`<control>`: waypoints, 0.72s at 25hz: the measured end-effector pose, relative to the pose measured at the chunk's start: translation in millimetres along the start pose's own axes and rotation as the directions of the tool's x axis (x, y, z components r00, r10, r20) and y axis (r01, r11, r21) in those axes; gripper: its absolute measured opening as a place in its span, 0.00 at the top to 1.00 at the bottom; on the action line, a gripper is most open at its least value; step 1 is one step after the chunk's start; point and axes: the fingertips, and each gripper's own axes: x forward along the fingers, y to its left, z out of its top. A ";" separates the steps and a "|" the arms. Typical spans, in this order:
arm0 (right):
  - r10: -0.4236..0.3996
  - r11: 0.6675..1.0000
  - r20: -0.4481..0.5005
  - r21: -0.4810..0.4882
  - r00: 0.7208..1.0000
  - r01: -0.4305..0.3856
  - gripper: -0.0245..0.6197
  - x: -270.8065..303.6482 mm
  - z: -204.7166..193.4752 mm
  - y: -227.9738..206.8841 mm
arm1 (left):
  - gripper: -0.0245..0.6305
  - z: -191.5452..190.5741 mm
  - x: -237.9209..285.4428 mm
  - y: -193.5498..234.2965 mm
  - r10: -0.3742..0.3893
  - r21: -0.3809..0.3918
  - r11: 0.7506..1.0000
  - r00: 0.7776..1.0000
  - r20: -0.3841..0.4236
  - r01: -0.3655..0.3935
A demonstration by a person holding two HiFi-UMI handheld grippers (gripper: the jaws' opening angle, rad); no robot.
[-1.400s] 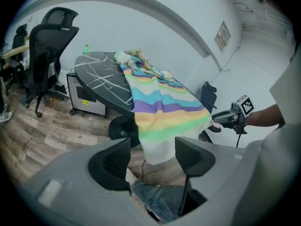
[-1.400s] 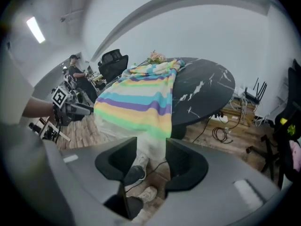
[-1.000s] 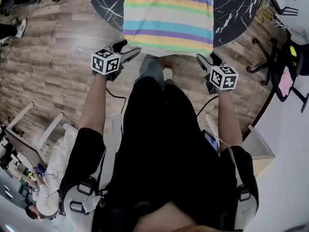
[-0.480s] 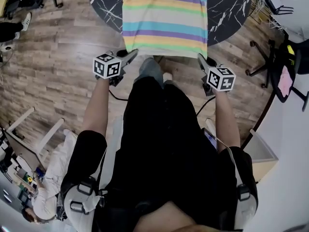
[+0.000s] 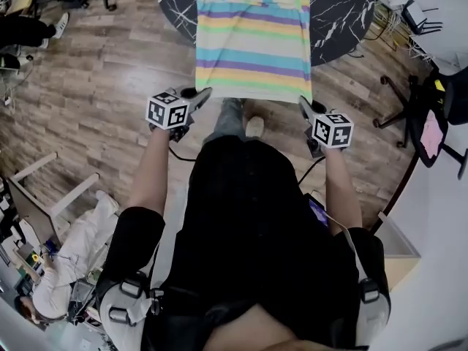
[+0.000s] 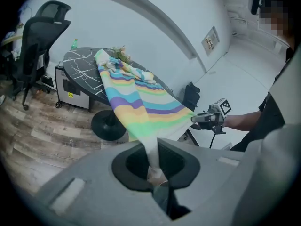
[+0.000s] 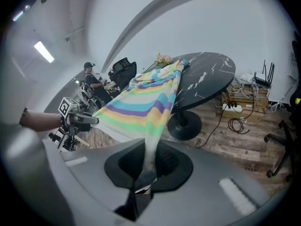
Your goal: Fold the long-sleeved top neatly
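L gripper [image 6: 157, 175]: jaws clenched on a pinch of the top [image 6: 141, 102], at the hem corner. The cloth rises out of the jaw gap in a narrow twist, then fans out wide. R gripper [image 7: 143, 175]: jaws closing, hem corner of the same top betw. them and already nipped, w/ the same twist-then-fan.

Head view: both grippers sit at the near hem, one per corner, w/ the striped body stretched flat betw. them and running away to the round black marble-look table [image 5: 340, 13]. The hem hangs off the table edge, over the wood floor [image 5: 95, 86].

Hard to see: head view doesn't show pad contact, as the hem covers the tips. The top's far end is cut off by that frame's upper edge, and the sleeves can't be made out as such in any view.

Only the gripper views show the far end, bunched in a heap on the tabletop, and each shows the other gripper at its own corner. L gripper view adds an office chair [image 6: 40, 36] beyond the table. R gripper view adds floor cables [image 7: 240, 112] and a seated person [image 7: 89, 81] far back.
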 end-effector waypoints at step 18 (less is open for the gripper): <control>0.044 0.999 0.052 -0.006 0.998 -0.044 0.93 -48.0 -5.1 10.9 | 0.93 -8.0 -28.0 -56.5 0.003 0.005 1.000 0.999 0.034 -0.003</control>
